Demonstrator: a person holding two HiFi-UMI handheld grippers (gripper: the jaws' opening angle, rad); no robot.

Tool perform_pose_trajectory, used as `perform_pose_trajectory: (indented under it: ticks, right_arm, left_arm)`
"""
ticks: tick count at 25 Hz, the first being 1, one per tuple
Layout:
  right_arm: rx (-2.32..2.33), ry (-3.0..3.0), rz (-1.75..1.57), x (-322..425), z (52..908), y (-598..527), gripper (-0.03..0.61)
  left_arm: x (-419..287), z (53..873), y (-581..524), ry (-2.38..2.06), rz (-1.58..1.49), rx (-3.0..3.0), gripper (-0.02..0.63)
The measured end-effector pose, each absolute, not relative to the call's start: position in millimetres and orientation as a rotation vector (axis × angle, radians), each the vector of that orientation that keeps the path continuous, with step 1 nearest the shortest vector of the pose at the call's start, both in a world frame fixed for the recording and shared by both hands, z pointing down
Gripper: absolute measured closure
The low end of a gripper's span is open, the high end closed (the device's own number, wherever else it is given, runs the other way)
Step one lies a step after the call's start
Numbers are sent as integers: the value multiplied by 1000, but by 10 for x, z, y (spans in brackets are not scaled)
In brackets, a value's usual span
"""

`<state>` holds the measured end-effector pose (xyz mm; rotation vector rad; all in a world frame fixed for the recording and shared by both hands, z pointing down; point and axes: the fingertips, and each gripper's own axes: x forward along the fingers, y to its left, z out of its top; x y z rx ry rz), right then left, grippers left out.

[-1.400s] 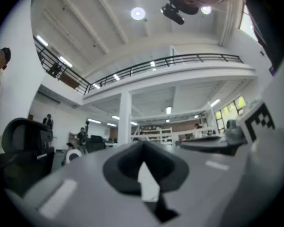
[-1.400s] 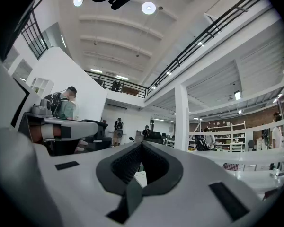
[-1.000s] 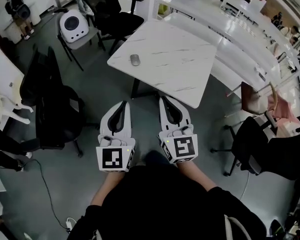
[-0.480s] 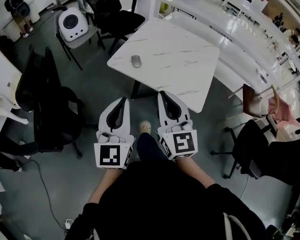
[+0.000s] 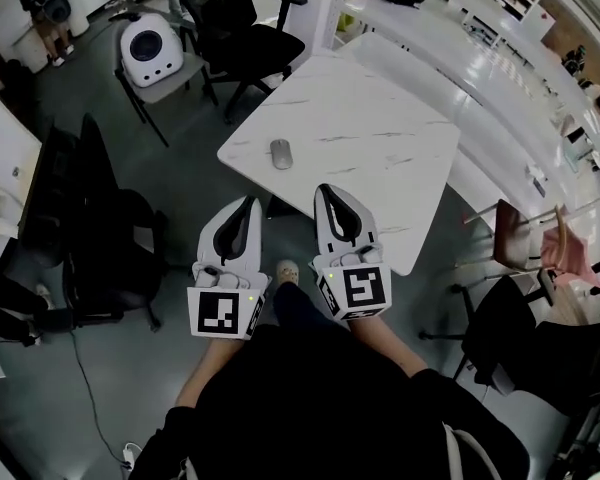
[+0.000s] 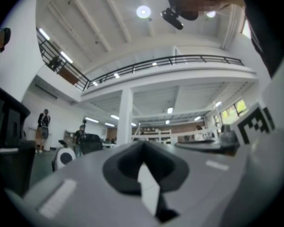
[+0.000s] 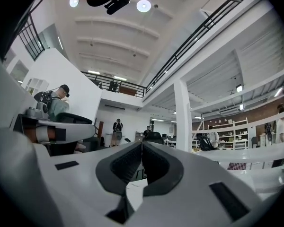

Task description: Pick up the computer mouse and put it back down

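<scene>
The left gripper and right gripper are held with jaws together, empty, apart from the computer mouse lying on the marble table.

Illumination: overhead, even and bright. Round ceiling lamps burn out to white glare in both gripper views. In the head view the counter top reflects strongly (its veining stays legible), while the floor reads dim grey with soft shadows. All views bow straight lines outward, and both gripper views fall to black at the corners. The left hand-held gripper body is out of focus near its lens, while the background is sharper.
</scene>
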<state>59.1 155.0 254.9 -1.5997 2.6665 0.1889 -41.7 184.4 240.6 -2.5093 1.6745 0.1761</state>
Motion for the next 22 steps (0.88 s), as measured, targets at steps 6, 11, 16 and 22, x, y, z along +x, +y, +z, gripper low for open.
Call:
perform_pose_trajectory:
  ticks: [6, 11, 16, 22]
  right_arm:
    - [-1585, 2711, 179, 573, 2621, 657, 558]
    - [-1579, 2757, 171, 602, 2743, 48, 558]
    - [-1570, 2767, 127, 600, 2883, -325, 558]
    - [-1572, 2770, 89, 526, 2997, -532, 558]
  left_arm:
    - [-446, 2421, 990, 1701, 190, -2498, 606]
    - [-433, 2497, 368, 1721, 197, -2492, 606]
    - [-401, 2588, 10, 1722, 172, -2502, 606]
    - [-446, 2653, -209, 1709, 174, -2497, 606]
